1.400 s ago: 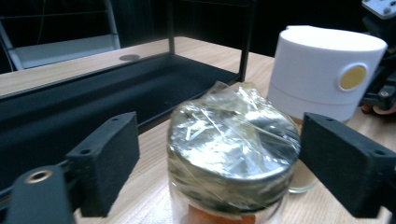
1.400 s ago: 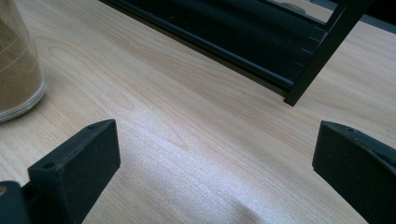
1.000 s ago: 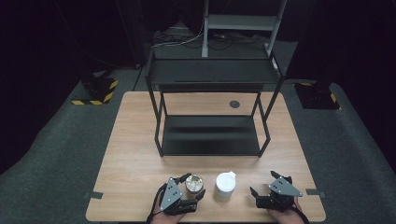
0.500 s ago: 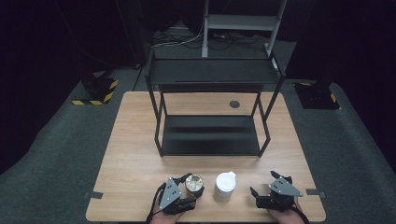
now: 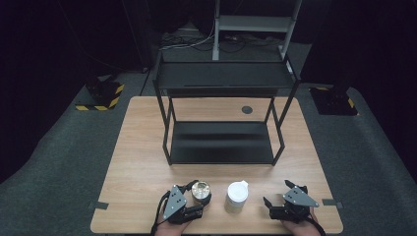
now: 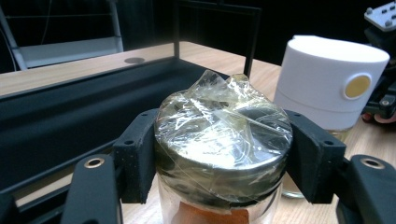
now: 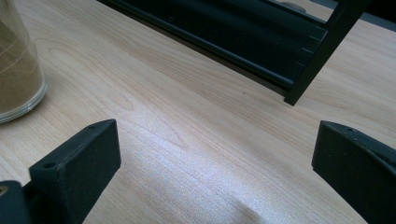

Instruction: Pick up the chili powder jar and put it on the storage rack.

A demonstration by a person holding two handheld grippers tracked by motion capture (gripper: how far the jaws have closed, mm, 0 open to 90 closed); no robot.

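Crinkled clear film covers the dark lid of the glass jar (image 6: 223,140), which stands on the wooden surface (image 5: 142,162) near its front edge, just beside the white-lidded jar (image 5: 236,195). The left hand-held gripper (image 5: 195,200) has just closed its jaws and now clamps the jar at lid height. The right hand-held gripper (image 7: 215,172) rests spread, grasping nothing. The film looks slick, so the lid could slide between the pads on lifting, and a swing rightward could knock the neighbouring jar.
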